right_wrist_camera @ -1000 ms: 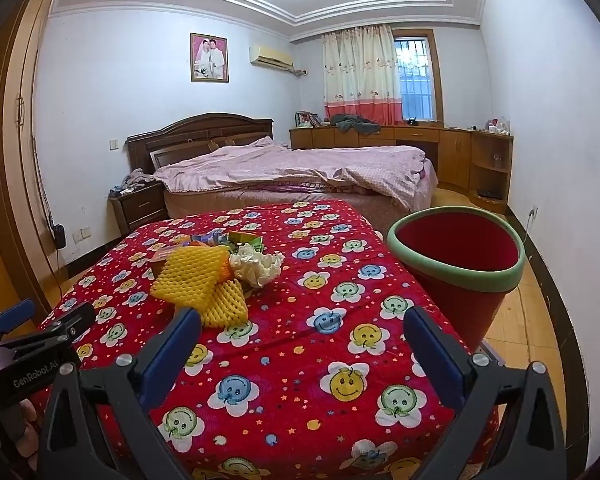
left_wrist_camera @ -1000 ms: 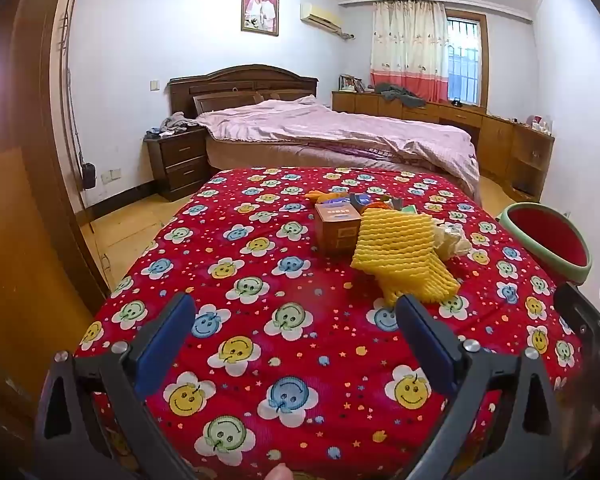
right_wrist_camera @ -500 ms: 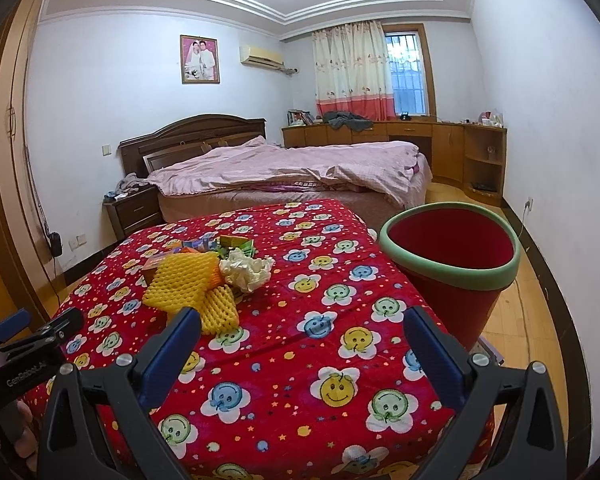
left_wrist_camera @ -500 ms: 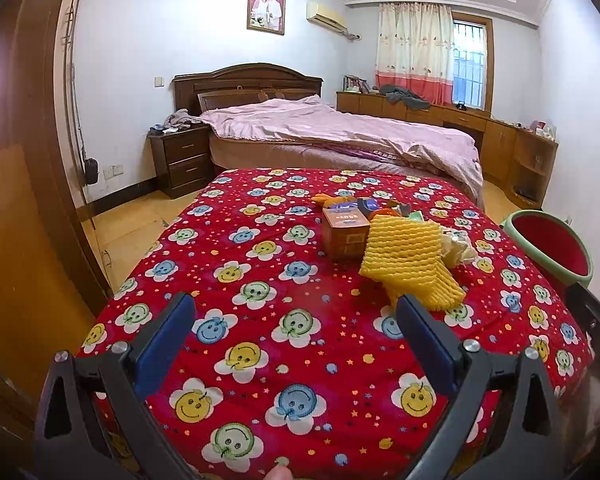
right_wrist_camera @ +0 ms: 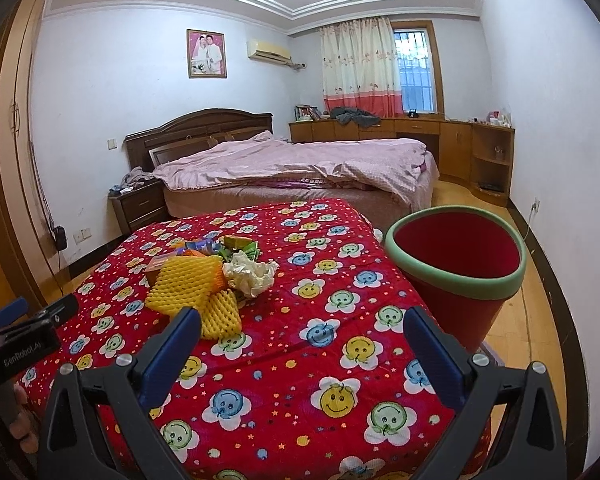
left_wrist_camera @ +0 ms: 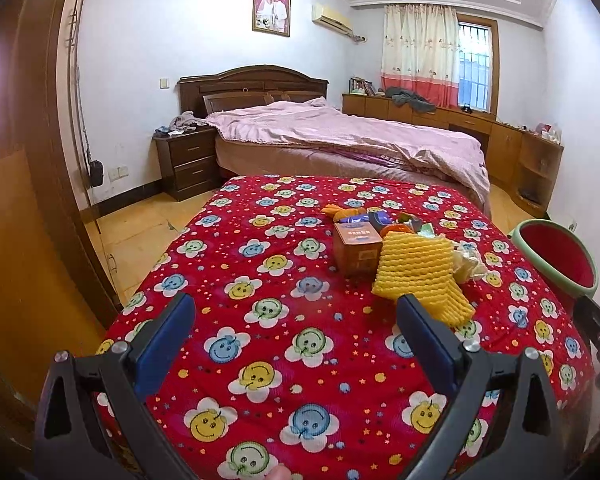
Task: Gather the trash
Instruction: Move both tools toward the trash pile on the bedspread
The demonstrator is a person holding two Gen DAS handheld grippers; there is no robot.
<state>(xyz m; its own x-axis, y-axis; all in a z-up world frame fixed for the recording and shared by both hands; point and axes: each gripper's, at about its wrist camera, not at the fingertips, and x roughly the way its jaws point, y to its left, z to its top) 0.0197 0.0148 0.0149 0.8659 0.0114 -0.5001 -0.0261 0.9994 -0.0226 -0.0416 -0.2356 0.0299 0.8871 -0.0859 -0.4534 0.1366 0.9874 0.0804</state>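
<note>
Trash lies in a small heap on the red quilt [right_wrist_camera: 340, 360], toward its far middle, well ahead of both grippers; largest first, the quilt, printed with smiley flowers, covers the whole near surface; beyond it stands a bed [right_wrist_camera: 300, 160] under a pink cover, with a nightstand [left_wrist_camera: 188, 160] at its head; a red bin [right_wrist_camera: 456, 268] with a green rim stands just beside the quilt's right edge, tilted slightly, mouth open; the left gripper [left_wrist_camera: 296, 316] hangs above the near quilt, its blue-padded fingers wide apart with nothing between them; the right gripper [right_wrist_camera: 302, 322] hangs likewise, fingers spread and holding nothing, the bin ahead to its right; in the heap, yellow foam net [left_wrist_camera: 416, 268] is the biggest piece and lies nearest, touching a brown box [left_wrist_camera: 356, 246] on its left; white crumpled paper [right_wrist_camera: 252, 272] sits just right of the net, touching it; green and blue wrappers [right_wrist_camera: 236, 246] lie behind these, too jumbled to count; an orange scrap [left_wrist_camera: 340, 212] lies at the heap's far left edge.
</note>
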